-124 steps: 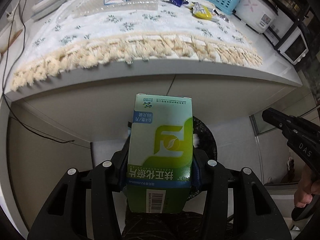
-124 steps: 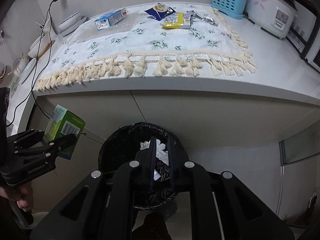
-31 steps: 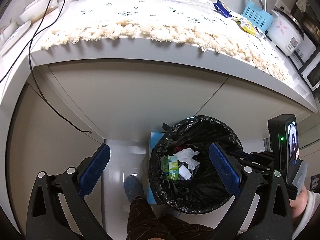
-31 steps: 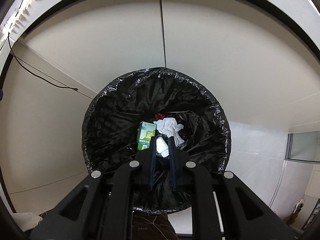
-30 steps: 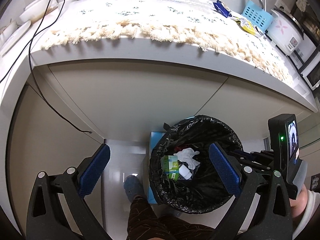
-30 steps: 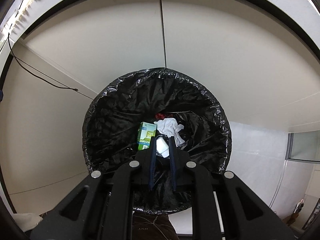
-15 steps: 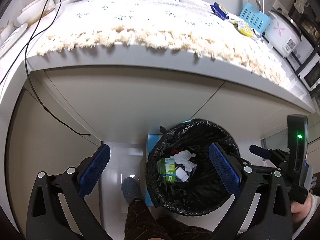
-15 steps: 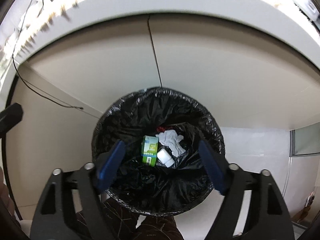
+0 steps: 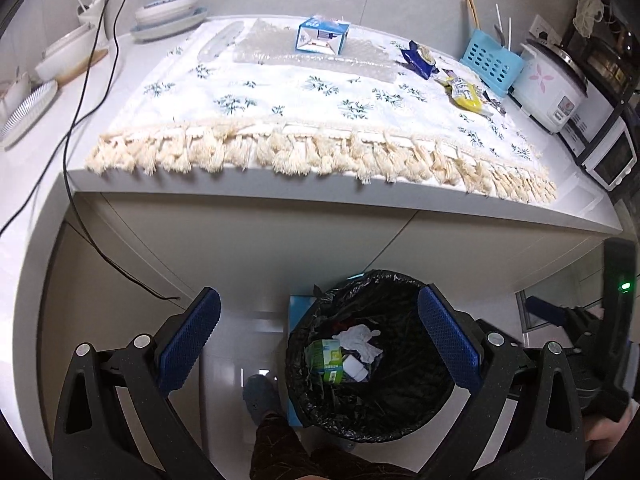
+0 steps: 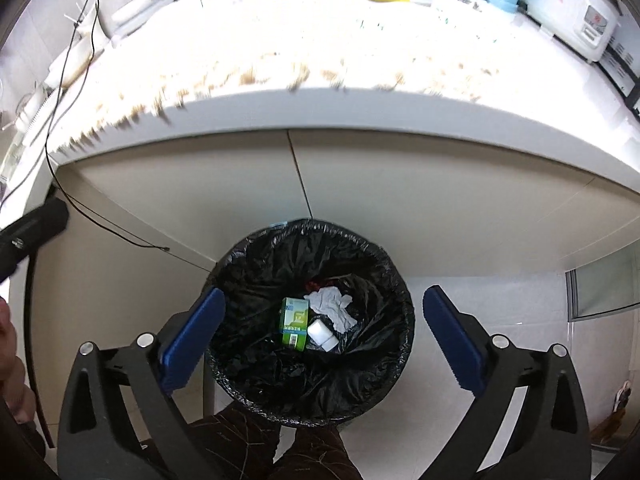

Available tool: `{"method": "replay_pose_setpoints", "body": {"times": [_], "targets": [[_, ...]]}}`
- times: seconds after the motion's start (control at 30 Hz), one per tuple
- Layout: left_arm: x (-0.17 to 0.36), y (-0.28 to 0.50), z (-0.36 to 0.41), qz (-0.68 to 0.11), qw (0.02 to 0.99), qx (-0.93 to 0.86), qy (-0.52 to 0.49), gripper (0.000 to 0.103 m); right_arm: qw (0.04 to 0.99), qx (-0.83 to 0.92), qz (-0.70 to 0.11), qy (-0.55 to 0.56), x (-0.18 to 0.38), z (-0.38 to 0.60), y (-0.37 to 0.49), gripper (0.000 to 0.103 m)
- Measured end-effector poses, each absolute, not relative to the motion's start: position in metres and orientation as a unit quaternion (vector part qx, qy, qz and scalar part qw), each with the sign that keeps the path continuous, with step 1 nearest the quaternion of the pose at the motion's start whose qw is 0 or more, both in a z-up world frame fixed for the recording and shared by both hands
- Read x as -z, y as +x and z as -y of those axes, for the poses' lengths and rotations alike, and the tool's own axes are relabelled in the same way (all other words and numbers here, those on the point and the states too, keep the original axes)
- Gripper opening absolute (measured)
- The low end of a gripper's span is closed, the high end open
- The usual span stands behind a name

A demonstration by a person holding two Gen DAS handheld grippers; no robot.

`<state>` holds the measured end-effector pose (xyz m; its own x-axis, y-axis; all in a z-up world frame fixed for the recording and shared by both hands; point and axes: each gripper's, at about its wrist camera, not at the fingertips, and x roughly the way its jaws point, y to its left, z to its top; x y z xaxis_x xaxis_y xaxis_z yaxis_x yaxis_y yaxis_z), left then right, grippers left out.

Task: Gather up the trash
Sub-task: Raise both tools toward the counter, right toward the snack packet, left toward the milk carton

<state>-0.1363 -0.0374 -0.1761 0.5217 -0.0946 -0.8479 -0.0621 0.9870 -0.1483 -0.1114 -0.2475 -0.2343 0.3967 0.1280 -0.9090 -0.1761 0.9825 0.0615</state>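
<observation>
Below the front edge of the surface (image 9: 360,216), we hold both grippers over a black-lined trash bin (image 10: 240,280) that stands on the floor. Our left gripper (image 9: 318,342) is spread wide and holds nothing, and our right gripper (image 10: 324,336) is likewise released and empty, its blue pads on either side of the bin's mouth. Down in the bin lie a green medicine box (image 10: 295,323), a crumpled white tissue (image 10: 330,304) just beside it, and a small white container (image 10: 322,334) touching the box's right side.

Up on the surface, a fringed floral cloth (image 9: 280,108) reaches to the front edge. Near the back edge sits a blue-and-white carton (image 9: 322,36) on a sheet of bubble wrap (image 9: 280,50). Toward the right back corner we see a dark blue snack wrapper (image 9: 418,62) and a yellow packet (image 9: 466,94), near a light blue basket (image 9: 490,64) and a rice cooker (image 9: 554,92).
</observation>
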Motion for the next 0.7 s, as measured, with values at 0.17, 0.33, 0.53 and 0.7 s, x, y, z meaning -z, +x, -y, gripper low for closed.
{"method": "replay_pose_setpoints", "body": {"times": [0.17, 0.33, 0.53, 0.7], "targets": [[0.165, -0.137, 0.041, -0.490, 0.868, 0.007, -0.078, 0.097, 0.847, -0.097, -0.523, -0.018, 0.208, 0.255, -0.115, 0.095], [0.150, -0.134, 0.045, -0.487, 0.870, 0.001, -0.080, 0.097, 0.857, -0.113, -0.503, -0.018, 0.178, 0.259, -0.113, 0.095], [0.128, -0.120, 0.047, -0.482, 0.873, -0.010, -0.071, 0.097, 0.871, -0.126, -0.474, -0.024, 0.142, 0.262, -0.100, 0.095], [0.107, -0.093, 0.041, -0.472, 0.879, -0.004, -0.068, 0.097, 0.886, -0.114, -0.448, -0.025, 0.120, 0.265, -0.079, 0.095]]}}
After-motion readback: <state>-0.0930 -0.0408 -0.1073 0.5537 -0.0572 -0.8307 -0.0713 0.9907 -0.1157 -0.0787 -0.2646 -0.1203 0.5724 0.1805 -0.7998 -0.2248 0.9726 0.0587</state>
